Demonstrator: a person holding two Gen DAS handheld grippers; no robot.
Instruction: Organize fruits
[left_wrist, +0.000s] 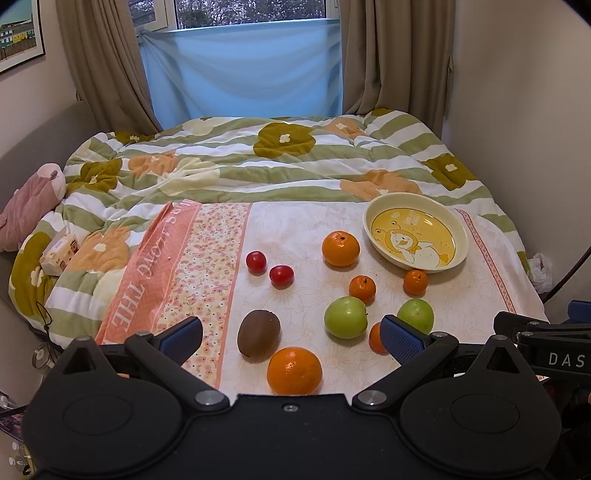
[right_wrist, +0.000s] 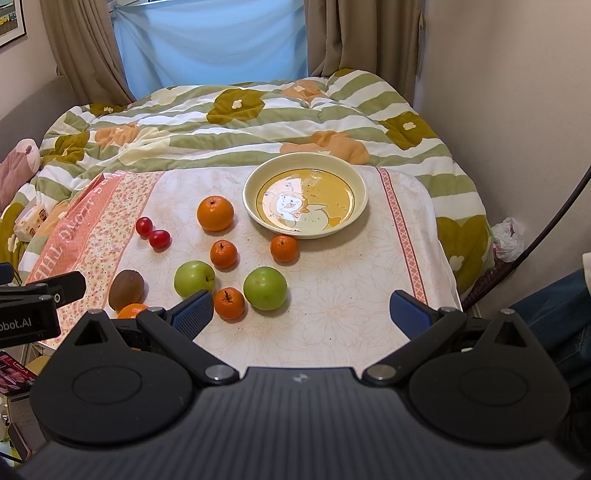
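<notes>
While both grippers, left gripper (left_wrist: 291, 334) and right gripper (right_wrist: 301, 310), hover with jaws spread wide and hold nothing, fruit lies scattered on the floral cloth (right_wrist: 343, 306). Oranges (right_wrist: 215, 213), green apples (right_wrist: 265, 288), a kiwi (left_wrist: 258, 334) and red tomatoes (left_wrist: 281, 275) sit beside the duck-print bowl (right_wrist: 255, 206).

We note a bed (left_wrist: 258, 162) covered by a striped, flowered quilt (right_wrist: 258, 122). A pink and cream floral cloth (right_wrist: 332, 314) lies flat over its near end. Directly on the cloth: a cream plate (right_wrist: 360, 206) with a yellow cartoon centre, empty; two large oranges (left_wrist: 340, 248) (left_wrist: 294, 370); three small mandarins (right_wrist: 223, 253) (right_wrist: 283, 248) (right_wrist: 229, 303); two green apples (right_wrist: 194, 278) (right_wrist: 265, 288); one kiwi (left_wrist: 258, 334); two red tomatoes (left_wrist: 256, 261) (left_wrist: 281, 275), touching. A tissue pack (left_wrist: 59, 250) and pink pillow (left_wrist: 26, 206) rest on the quilt's left side.
</notes>
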